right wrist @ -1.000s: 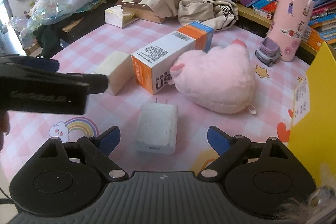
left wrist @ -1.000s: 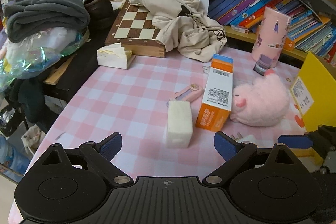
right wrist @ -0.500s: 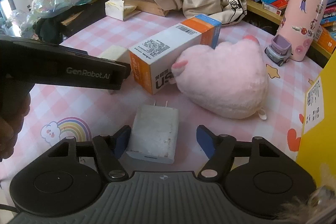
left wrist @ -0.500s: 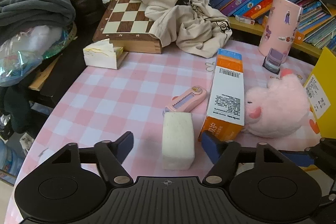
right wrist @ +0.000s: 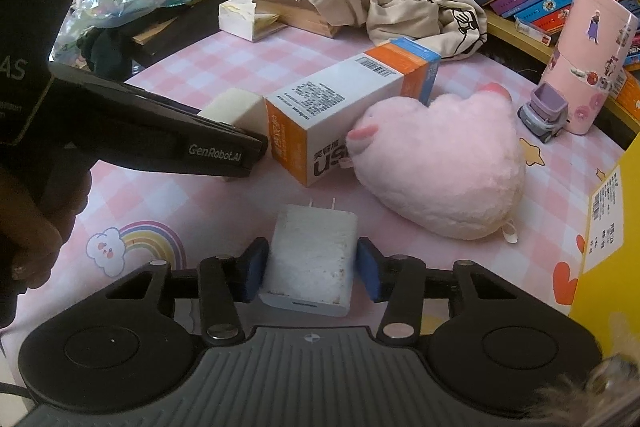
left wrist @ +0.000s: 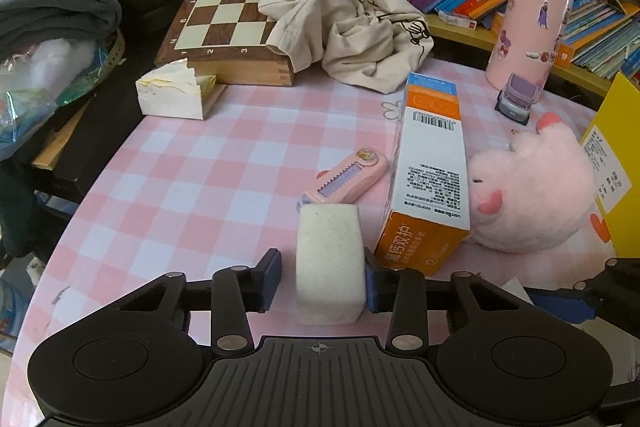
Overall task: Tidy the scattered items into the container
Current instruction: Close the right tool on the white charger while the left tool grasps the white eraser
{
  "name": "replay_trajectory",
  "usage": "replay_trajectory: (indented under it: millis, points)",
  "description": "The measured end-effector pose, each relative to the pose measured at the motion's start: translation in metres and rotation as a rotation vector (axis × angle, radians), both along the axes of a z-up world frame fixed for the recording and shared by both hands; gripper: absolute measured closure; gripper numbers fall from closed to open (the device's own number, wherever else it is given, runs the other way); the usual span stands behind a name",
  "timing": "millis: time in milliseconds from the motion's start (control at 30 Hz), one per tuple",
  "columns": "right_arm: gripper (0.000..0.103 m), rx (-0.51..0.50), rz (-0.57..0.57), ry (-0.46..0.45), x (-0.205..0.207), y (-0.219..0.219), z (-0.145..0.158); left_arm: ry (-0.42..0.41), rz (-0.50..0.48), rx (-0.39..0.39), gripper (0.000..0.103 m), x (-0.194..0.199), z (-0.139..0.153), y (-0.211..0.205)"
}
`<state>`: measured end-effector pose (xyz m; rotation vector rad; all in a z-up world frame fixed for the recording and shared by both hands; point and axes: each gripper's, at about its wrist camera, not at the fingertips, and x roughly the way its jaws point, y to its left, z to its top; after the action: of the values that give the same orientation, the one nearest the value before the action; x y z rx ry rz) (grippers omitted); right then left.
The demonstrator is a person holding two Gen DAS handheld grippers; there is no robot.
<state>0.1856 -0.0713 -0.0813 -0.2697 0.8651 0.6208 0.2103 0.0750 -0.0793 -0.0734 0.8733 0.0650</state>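
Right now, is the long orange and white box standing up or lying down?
Lying down. The orange and white box rests on its long side on the pink checked tablecloth, barcode facing up, one end against the pink plush toy.

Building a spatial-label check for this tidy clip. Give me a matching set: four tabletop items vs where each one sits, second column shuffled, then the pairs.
Items
1. white sponge block
2. white charger
3. pink comb
4. toy truck

Places
A. beside the foot of the pink sticker canister
B. between the fingers of the right hand-held gripper
C. just beyond the sponge, left of the orange and white box
D. between the fingers of the left hand-held gripper

Pairs: 1-D, 2-B, 3-C, 4-A
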Motion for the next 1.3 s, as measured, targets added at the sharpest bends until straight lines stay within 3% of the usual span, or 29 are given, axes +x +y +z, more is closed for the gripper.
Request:
replay_trajectory:
  millis: [33, 133, 933, 1300]
  points:
    - [0.059, 0.001, -0.002, 0.003, 0.0, -0.001, 0.0, 0.0, -0.004, -0.012, 0.075, 0.0, 0.001, 0.001]
    - [0.059, 0.002, -0.011, 0.011, -0.001, -0.003, 0.002, 0.005, 0.004, -0.028, 0.076, -0.003, 0.003, 0.003]
    - [0.062, 0.012, -0.06, -0.008, -0.043, -0.017, 0.022, -0.064, 0.058, -0.156, 0.078, -0.077, 0.038, 0.017]
    - [0.062, 0.032, -0.106, 0.003, -0.073, -0.032, 0.029, -0.076, 0.04, -0.201, 0.078, -0.112, 0.047, 0.01]
